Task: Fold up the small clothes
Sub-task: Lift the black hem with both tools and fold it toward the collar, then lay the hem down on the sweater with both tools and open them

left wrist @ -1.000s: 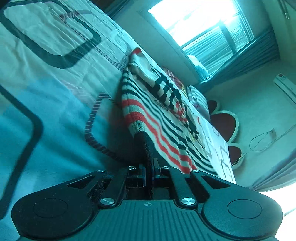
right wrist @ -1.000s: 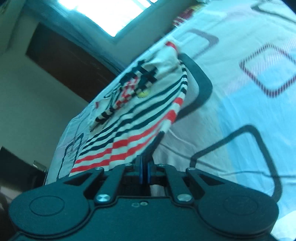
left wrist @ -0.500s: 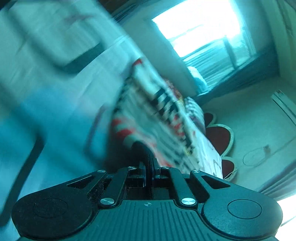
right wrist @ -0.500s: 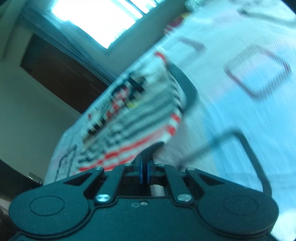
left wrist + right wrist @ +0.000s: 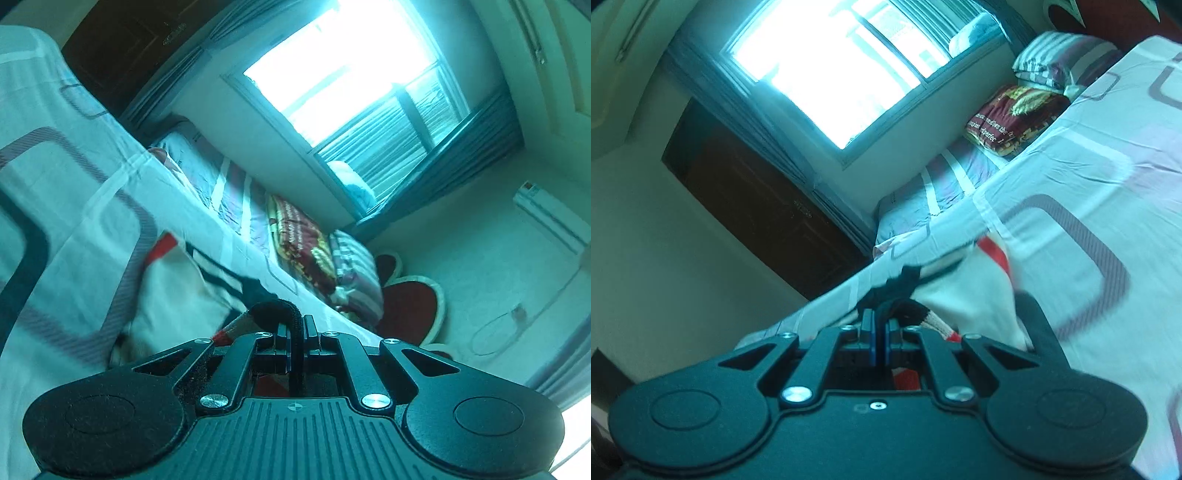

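A small striped garment [image 5: 177, 291], white with red and dark stripes, lies on the patterned bedsheet [image 5: 74, 192]. My left gripper [image 5: 294, 325] is shut on its dark-edged hem, which bunches over the fingertips. In the right wrist view my right gripper [image 5: 879, 325] is shut on the other end of the same hem, and the garment [image 5: 964, 295] folds over itself beyond the jaws. Most of the garment is hidden under the lifted fold and the gripper bodies.
Folded blankets [image 5: 299, 243] and a striped pillow [image 5: 358, 273] lie at the far side of the bed under a bright window [image 5: 354, 81]. A dark wooden door [image 5: 757, 206] stands left of the window. A red heart-shaped headboard [image 5: 410, 306] backs the bed.
Both grippers have carried the hem forward over the garment, so the striped body that lay stretched out ahead is now folded short. Both views have tilted up toward the window.
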### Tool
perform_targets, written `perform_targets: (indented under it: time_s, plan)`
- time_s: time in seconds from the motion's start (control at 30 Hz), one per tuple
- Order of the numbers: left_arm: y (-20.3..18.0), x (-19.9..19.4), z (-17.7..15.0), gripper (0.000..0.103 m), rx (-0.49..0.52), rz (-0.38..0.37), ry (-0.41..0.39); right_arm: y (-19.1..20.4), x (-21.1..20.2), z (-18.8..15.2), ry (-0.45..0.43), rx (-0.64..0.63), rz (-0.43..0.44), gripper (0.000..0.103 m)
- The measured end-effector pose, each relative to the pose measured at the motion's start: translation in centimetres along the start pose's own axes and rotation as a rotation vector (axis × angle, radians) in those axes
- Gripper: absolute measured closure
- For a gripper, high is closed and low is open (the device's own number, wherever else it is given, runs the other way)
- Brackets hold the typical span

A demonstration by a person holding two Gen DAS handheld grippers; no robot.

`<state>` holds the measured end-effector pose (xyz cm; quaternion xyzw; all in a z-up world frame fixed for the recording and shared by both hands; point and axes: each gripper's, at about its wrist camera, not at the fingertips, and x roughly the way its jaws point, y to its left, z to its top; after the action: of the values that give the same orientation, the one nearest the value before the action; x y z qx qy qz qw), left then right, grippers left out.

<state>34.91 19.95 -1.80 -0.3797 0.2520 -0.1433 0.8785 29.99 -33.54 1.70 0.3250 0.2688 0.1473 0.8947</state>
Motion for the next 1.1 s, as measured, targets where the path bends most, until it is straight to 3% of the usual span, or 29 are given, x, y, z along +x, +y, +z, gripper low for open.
perform_targets:
  time_s: [0.23, 0.5, 0.63, 0.67, 0.7, 0.73, 0.77, 0.8, 0.9, 1.03, 1.1]
  plan:
    - [2.9, 9.8, 3.6, 0.098, -0.056, 0.07, 0.062, -4.4, 9.7, 3.8, 0.064, 0.083, -0.002, 0.098]
    - [8.0, 19.9, 4.0, 0.097, -0.106, 0.177, 0.16, -9.7, 20.0, 4.4, 0.171, 0.104, -0.084, 0.094]
    - [9.0, 21.9, 3.7, 0.097, -0.143, 0.151, 0.134, -10.0, 22.1, 4.3, 0.156, 0.032, -0.074, 0.091]
    - [8.9, 22.1, 3.7, 0.09, -0.145, 0.137, 0.126, -9.9, 22.1, 4.3, 0.142, 0.017, -0.066, 0.085]
    - [8.9, 22.1, 3.8, 0.068, -0.146, 0.119, 0.115, -9.9, 21.9, 4.4, 0.124, 0.006, -0.06, 0.082]
    - [8.7, 22.2, 3.7, 0.056, -0.14, 0.107, 0.106, -9.7, 21.5, 4.5, 0.109, -0.007, -0.064, 0.076]
    - [8.5, 22.2, 3.9, 0.043, -0.123, 0.101, 0.087, -9.6, 21.3, 4.5, 0.097, -0.023, -0.077, 0.064]
    - [8.2, 22.1, 4.0, 0.041, -0.102, 0.105, 0.068, -9.5, 21.1, 4.6, 0.086, -0.036, -0.093, 0.057]
    - [7.4, 22.0, 4.6, 0.042, -0.028, 0.148, 0.083, -9.5, 20.7, 5.2, 0.085, -0.06, -0.093, 0.055]
    - [4.0, 22.9, 4.3, 0.042, 0.288, 0.272, 0.174, -8.0, 19.8, 5.6, 0.071, -0.177, -0.098, 0.054]
    - [2.9, 24.0, 3.5, 0.042, 0.402, 0.32, 0.231, -7.2, 20.4, 5.6, 0.105, -0.251, -0.132, 0.054]
